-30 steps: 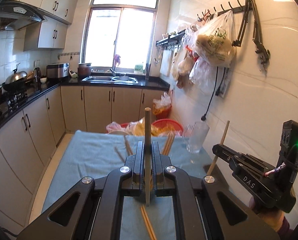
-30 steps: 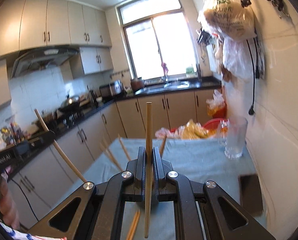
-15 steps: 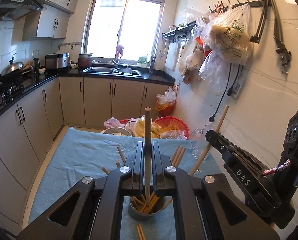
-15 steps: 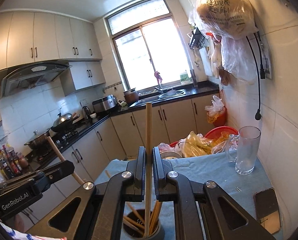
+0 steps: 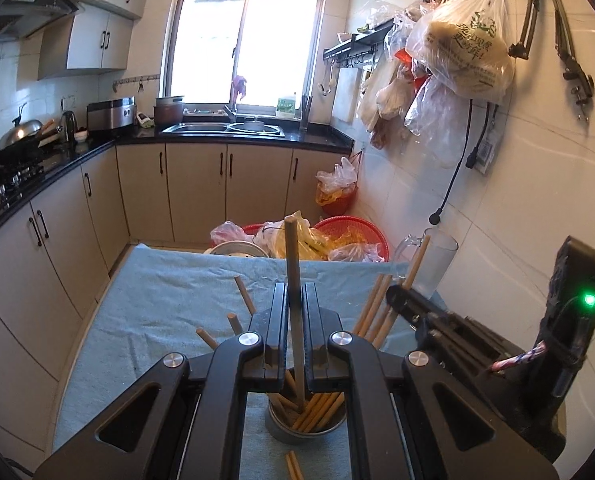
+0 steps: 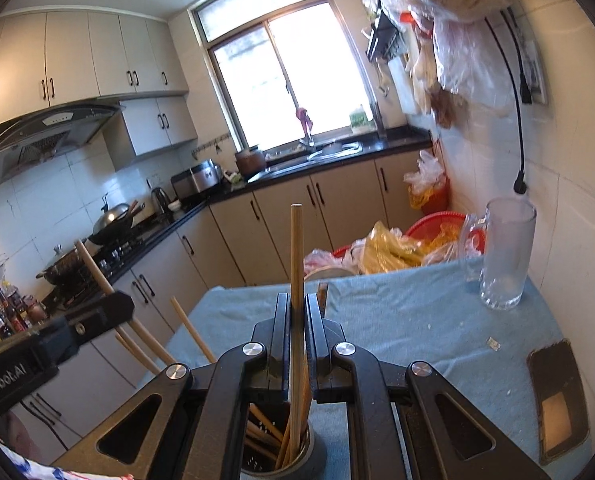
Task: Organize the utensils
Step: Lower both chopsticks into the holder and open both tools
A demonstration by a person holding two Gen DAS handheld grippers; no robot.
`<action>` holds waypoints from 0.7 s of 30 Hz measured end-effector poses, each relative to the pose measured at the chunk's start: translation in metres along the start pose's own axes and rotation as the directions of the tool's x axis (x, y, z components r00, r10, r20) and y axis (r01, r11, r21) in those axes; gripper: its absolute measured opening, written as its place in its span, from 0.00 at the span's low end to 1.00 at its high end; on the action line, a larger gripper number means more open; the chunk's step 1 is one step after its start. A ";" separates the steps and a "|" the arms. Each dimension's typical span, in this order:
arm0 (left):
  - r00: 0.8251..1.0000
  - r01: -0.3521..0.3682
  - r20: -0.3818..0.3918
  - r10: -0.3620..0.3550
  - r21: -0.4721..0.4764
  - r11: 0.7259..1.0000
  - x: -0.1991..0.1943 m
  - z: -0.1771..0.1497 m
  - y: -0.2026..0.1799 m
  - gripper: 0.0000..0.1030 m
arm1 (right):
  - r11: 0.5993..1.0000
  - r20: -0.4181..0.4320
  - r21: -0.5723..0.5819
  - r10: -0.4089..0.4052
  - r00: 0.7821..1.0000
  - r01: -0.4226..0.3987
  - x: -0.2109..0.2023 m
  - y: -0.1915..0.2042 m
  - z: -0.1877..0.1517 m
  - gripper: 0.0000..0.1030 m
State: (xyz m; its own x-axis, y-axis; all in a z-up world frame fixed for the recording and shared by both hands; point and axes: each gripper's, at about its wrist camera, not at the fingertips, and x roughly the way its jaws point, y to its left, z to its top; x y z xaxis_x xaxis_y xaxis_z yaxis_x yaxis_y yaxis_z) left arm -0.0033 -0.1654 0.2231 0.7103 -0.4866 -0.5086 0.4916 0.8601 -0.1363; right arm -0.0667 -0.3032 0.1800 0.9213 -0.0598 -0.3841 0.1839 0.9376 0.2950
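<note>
**Q:** What do the two claws hold?

**A:** The left gripper (image 5: 296, 334) is clamped on one upright chopstick (image 5: 292, 264), whose lower tip sits inside the metal holder (image 5: 306, 426). The right gripper (image 6: 297, 340) is likewise closed on its own chopstick (image 6: 297, 256), also upright, its lower end entering the same holder (image 6: 285, 460). Neither claw stands open; each pinches only its single stick.

**Q:** Where do the claws lie relative to each other?

**A:** Side by side above the holder. The left view shows the right gripper at lower right; the right view shows the left gripper at lower left.

**Q:** How far along is the task?

**A:** Judged well advanced but unfinished. The holder already contains a bundle of chopsticks. The two gripped sticks are not yet released. Loose chopsticks (image 5: 293, 466) remain on the blue cloth (image 5: 169, 300) just beside the holder; others seen beyond the claws may lean in the holder or lie on the cloth, which cannot be told.

**Q:** What else stands nearby?

**A:** A glass mug (image 6: 505, 256) at the cloth's far right and a dark phone (image 6: 559, 396) at its near right edge.
</note>
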 end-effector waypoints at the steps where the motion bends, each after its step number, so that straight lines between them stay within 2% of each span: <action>1: 1.000 0.004 -0.001 -0.004 0.000 1.000 -0.001 -0.001 0.000 0.06 | 1.000 -0.008 0.004 0.001 1.000 -0.001 0.002 -0.001 -0.002 0.07; 11: 1.000 -0.014 0.020 0.014 0.013 1.000 -0.014 -0.002 -0.003 0.07 | 1.000 -0.045 0.009 0.017 0.999 -0.017 0.006 -0.001 -0.009 0.08; 12: 1.000 -0.014 0.021 0.014 0.008 1.000 -0.015 -0.002 -0.002 0.09 | 1.000 -0.047 0.007 0.018 0.999 -0.018 0.006 0.000 -0.008 0.10; 14: 1.000 -0.013 0.028 0.013 -0.001 1.000 -0.021 -0.001 -0.001 0.18 | 1.000 -0.050 0.003 0.020 0.999 -0.020 0.004 0.002 -0.008 0.19; 15: 0.999 -0.017 0.033 0.017 -0.002 1.000 -0.023 -0.001 -0.001 0.26 | 1.000 -0.052 0.001 0.021 0.998 -0.021 0.004 0.003 -0.008 0.24; 16: 0.999 -0.024 0.043 0.024 -0.005 1.000 -0.027 -0.002 0.000 0.31 | 1.000 -0.052 -0.001 0.020 0.998 -0.020 0.003 0.003 -0.007 0.25; 21: 0.998 -0.028 0.064 0.029 -0.021 0.999 -0.046 0.000 0.002 0.35 | 1.000 -0.047 0.001 0.019 0.999 -0.019 -0.007 0.006 -0.005 0.25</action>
State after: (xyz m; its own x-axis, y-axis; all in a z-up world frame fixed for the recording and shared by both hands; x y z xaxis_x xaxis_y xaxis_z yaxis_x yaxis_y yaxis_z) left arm -0.0354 -0.1416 0.2463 0.7551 -0.4702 -0.4569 0.4612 0.8763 -0.1396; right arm -0.0734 -0.2958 0.1801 0.9077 -0.0256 -0.4188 0.1665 0.9382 0.3035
